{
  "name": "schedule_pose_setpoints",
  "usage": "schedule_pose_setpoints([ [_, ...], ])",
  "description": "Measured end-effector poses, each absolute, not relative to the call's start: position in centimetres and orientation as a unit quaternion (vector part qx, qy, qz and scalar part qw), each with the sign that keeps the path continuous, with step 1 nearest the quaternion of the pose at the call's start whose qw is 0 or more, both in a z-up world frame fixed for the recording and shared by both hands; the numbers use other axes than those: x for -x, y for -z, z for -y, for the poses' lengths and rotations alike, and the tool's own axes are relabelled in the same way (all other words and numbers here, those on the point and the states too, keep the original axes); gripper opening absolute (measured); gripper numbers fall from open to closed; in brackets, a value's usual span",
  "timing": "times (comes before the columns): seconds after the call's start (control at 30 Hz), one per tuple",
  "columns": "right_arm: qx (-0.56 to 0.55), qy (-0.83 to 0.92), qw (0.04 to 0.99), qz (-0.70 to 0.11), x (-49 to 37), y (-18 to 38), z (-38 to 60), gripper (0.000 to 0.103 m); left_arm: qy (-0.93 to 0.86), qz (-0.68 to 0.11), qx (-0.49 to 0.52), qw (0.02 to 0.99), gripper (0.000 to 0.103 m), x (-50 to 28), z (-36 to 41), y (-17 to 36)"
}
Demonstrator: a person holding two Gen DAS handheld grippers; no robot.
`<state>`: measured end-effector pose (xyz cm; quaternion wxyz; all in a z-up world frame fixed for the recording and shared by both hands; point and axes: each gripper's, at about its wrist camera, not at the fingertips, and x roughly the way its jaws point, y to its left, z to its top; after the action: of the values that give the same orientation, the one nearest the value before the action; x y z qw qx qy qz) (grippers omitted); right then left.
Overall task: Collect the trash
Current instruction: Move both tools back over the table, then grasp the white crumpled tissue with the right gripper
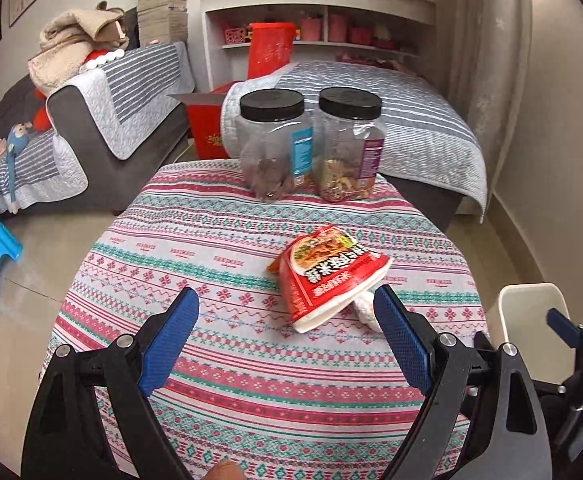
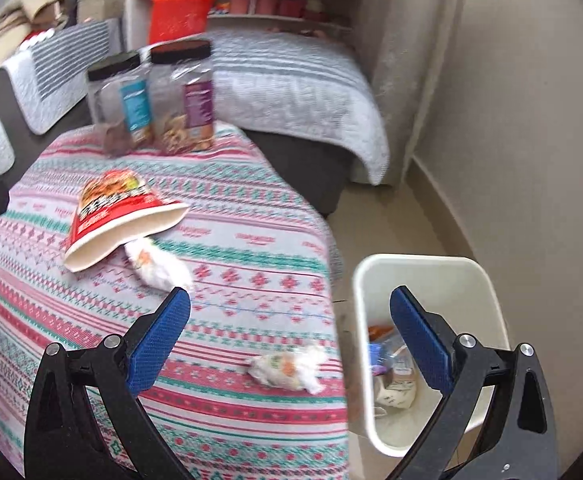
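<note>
Both of our grippers are spread wide and hold nothing. We see our left gripper (image 1: 287,312) hanging over the table (image 1: 219,240), which has a cloth with pink, red and green stripes. Our right gripper (image 2: 291,312) hangs over the table's right edge, with one blue finger above the cloth and the other above the white trash bin (image 2: 423,276). That bin stands on the floor just beside the table, and it already has some scraps and wrappers inside. A red snack bag (image 1: 323,276) lies flat on the cloth, near the middle, with its open white mouth turned toward us. A crumpled white tissue (image 2: 157,266) pokes out from under the bag's open end, touching it. In the left view we see only a small bit of that tissue, right by our left gripper's right finger. Another crumpled tissue (image 2: 289,368) lies by itself near the table's right edge, close to the bin and between our right gripper's fingers in the picture. Two clear jars (image 1: 311,144) with black lids stand side by side at the far end of the table, each with a little food at the bottom. Behind the table are a sofa (image 1: 103,120) with gray striped covers and a white shelf (image 1: 315,20).
</note>
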<state>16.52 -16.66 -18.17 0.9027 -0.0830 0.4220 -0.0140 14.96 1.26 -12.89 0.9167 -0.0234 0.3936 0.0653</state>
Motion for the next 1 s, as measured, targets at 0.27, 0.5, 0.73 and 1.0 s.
schedule_pose_setpoints([
  [0.27, 0.09, -0.047, 0.881, -0.462, -20.4, 22.4, 11.7, 0.096, -0.092, -0.409, 0.051, 0.906, 0.086, -15.6, -5.0, 13.4],
  [0.5, 0.097, -0.075, 0.871, -0.475, -22.5, 24.6, 9.1, 0.087, -0.098, -0.42, 0.067, 0.9, 0.086, -16.2, -7.0, 13.9],
  [0.73, 0.091, -0.108, 0.859, -0.491, -22.8, 25.2, 8.4, 0.047, -0.101, -0.433, 0.072, 0.893, 0.086, -17.0, -8.0, 14.6],
  [1.0, 0.078, -0.108, 0.873, -0.469, -20.5, 21.3, 10.7, 0.046, -0.08, -0.47, 0.078, 0.875, 0.086, -18.5, -7.2, 16.3],
])
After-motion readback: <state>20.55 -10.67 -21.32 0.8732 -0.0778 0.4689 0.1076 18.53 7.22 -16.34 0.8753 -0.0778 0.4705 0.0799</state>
